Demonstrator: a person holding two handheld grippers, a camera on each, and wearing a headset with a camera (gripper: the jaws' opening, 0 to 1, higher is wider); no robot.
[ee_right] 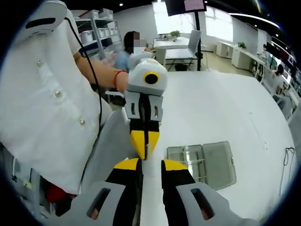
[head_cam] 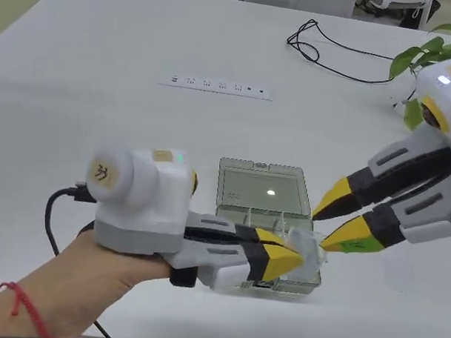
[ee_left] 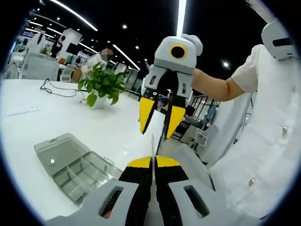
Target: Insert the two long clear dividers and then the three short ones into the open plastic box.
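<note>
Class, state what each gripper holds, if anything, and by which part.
The left gripper pinches a clear divider by one edge; the rest juts past its fingers. The right gripper, open, holds nothing.

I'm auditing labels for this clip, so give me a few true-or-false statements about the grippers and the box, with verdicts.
1. The left gripper is shut on a clear divider. True.
2. The right gripper has its fingers closed on the box lid. False: its fingers are apart, beside the divider.
3. The plastic box has its lid shut. False: the lid lies open.
4. A power strip lies on the table beyond the box. True.
</note>
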